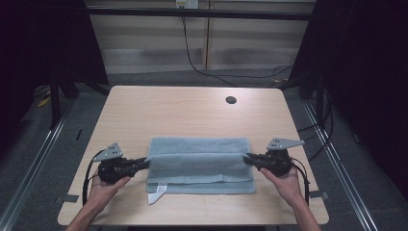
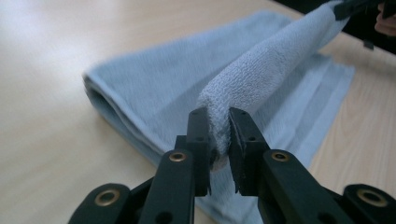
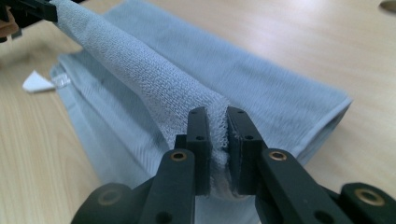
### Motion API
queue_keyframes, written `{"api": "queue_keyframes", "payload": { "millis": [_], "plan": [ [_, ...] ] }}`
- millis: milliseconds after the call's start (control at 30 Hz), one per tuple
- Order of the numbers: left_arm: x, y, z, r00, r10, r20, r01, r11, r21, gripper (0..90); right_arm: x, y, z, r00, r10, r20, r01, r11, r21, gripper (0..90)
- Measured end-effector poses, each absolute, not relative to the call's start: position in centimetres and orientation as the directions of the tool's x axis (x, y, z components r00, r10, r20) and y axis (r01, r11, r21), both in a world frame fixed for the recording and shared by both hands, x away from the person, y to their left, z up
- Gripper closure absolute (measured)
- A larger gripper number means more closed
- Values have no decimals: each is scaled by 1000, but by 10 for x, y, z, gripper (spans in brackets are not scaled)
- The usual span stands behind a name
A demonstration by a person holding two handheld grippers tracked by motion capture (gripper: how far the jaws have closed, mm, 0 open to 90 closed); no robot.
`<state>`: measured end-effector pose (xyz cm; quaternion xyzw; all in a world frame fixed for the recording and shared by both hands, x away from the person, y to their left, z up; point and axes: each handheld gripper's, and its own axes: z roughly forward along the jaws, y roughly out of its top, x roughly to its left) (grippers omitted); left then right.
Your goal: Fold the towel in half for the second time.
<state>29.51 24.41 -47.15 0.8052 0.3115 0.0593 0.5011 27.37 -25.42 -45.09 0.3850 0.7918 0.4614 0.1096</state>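
While both tools grip a raised fold, the light blue towel [image 1: 199,166] lies flat on the bench [image 1: 144,108], near its front edge and roughly midway between the left and right edges. The left tool [image 1: 144,163] holds the fold at the towel's left end and the right tool [image 1: 249,159] holds it at the right end. In the left gripper view the left tool [image 2: 219,128] has its jaws nearly closed, pinching a bunched ridge of terry cloth between the pads; in the right gripper view the right tool [image 3: 216,126] does the same at its end. The ridge runs taut between the two tools, lifted just off the layers beneath.

The towel looks soft, limp and light, so it should sag wherever it is not held and will not keep a shape by itself. Its looped pile should grip well against the pads, so slipping seems unlikely. Holding the fold at both ends, as now, seems the right place, since it keeps the edge straight. A white label [image 1: 156,195] sticks out at the towel's front left corner.
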Motion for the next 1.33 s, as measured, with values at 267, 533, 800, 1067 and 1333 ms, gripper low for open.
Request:
{"api": "queue_keyframes", "payload": {
  "millis": [267, 533, 800, 1067, 1333],
  "plan": [
    [282, 248, -485, 806, 549, -221, 464, -354, 812, 761, 256, -255, -475, -684, 703, 198, 547, 313, 776, 751],
    [267, 249, -474, 808, 533, -252, 458, -297, 838, 487, 232, -260, -478, -673, 698, 244, 568, 277, 775, 551],
    [298, 257, -462, 716, 655, -240, 510, -256, 821, 334, 248, -272, -462, -599, 758, 257, 552, 160, 818, 365],
    [309, 283, -474, 612, 761, -215, 528, -191, 827, 309, 258, -300, -466, -476, 841, 257, 538, 47, 842, 312],
    [313, 287, -486, 558, 791, -248, 598, -176, 782, 194, 247, -315, -474, -414, 878, 238, 554, 36, 832, 262]
  ]
}}
